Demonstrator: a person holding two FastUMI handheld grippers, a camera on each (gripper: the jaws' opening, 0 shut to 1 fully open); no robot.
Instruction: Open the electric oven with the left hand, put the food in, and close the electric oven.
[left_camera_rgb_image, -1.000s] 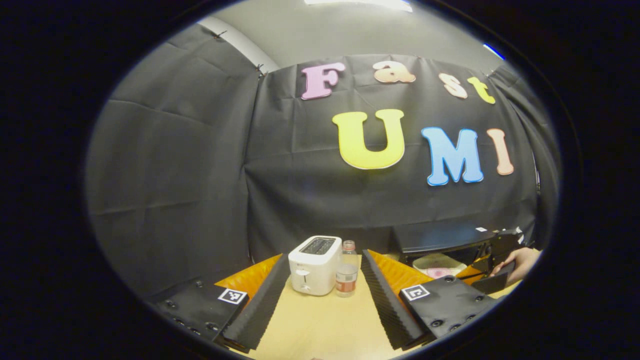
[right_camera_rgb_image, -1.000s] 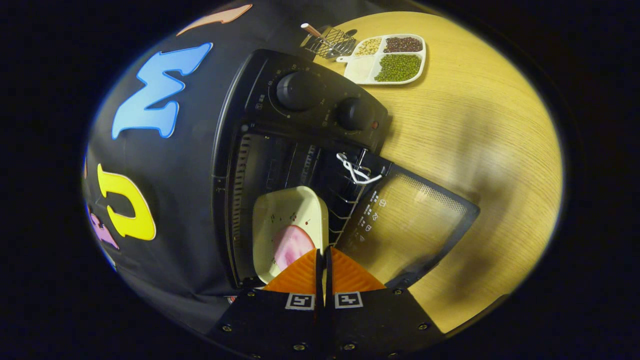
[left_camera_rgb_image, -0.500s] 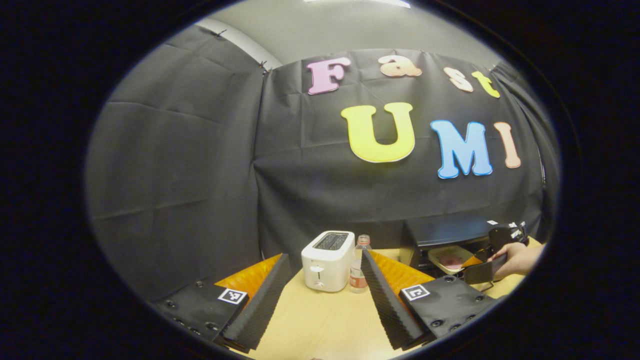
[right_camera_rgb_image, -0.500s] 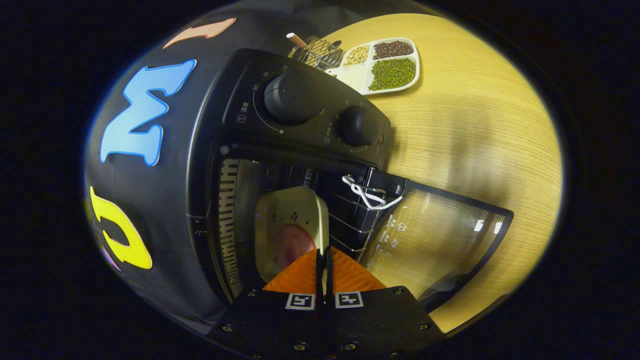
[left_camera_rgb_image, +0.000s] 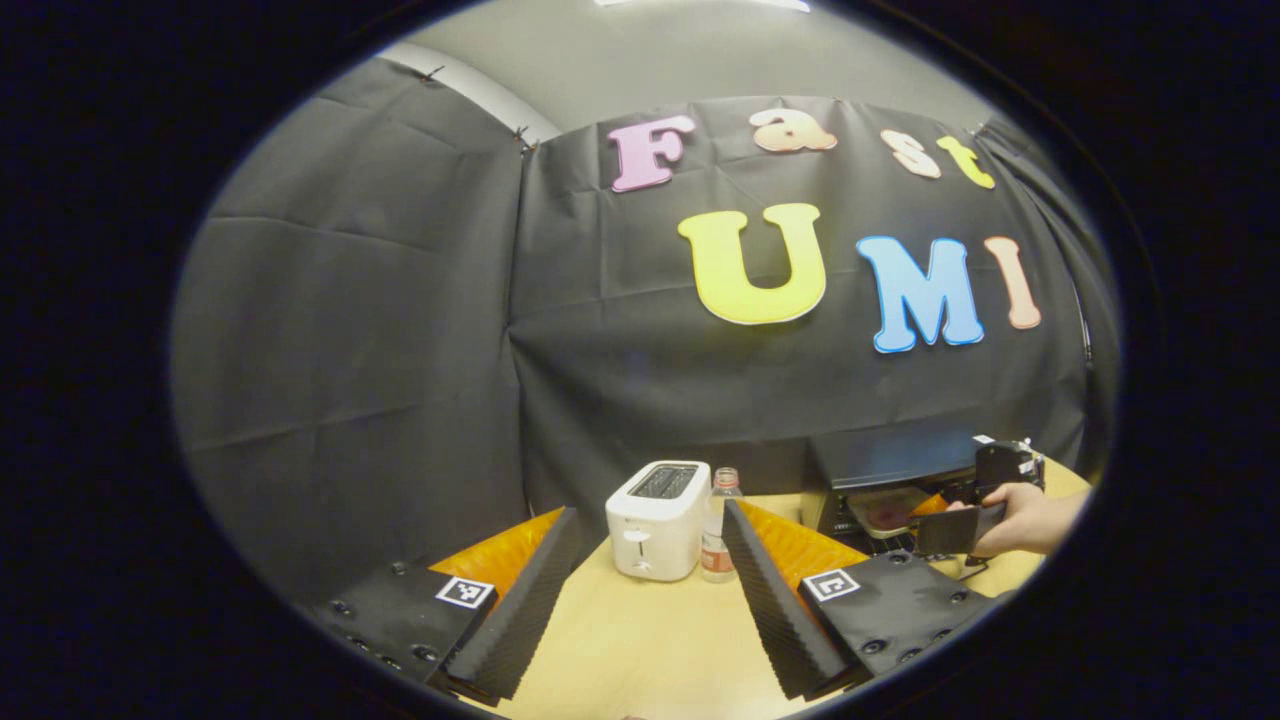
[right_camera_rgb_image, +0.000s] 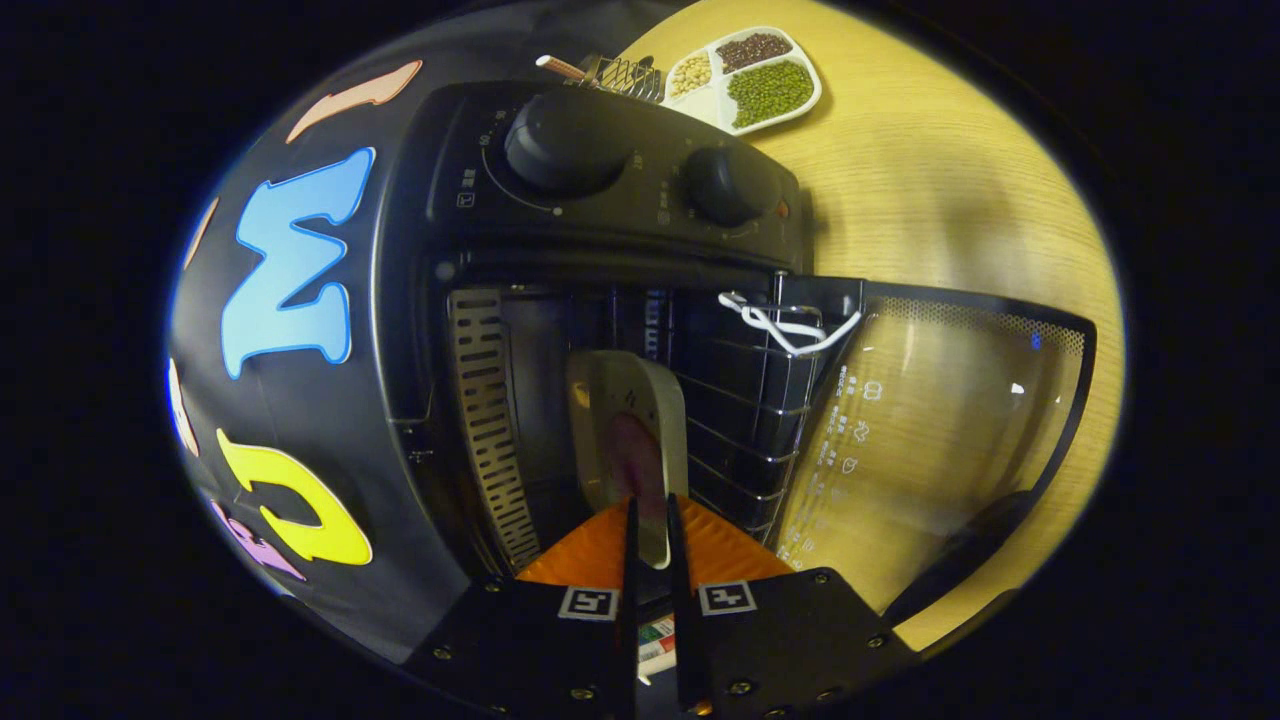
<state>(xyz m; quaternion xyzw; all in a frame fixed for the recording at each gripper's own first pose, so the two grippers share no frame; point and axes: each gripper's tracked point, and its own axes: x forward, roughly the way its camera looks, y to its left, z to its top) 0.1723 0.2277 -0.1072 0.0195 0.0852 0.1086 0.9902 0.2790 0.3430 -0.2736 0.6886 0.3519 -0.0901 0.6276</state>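
Cream plate (right_camera_rgb_image: 628, 430) has slid deeper into the oven (right_camera_rgb_image: 600, 200); right gripper (right_camera_rgb_image: 650, 525) pinches its rim, left gripper (left_camera_rgb_image: 640, 590) gapes empty.

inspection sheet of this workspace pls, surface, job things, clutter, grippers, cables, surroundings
Surface: light wood-grain table.
Job's things: black electric oven with its glass door open; cream square plate carrying pink food, partly inside the cavity.
Clutter: white toaster, clear plastic bottle, white divided tray of beans, wire basket.
Grippers: right gripper shut on the plate's edge; left gripper open, holding nothing.
Cables: white cord at the door hinge.
Surroundings: black cloth wall.
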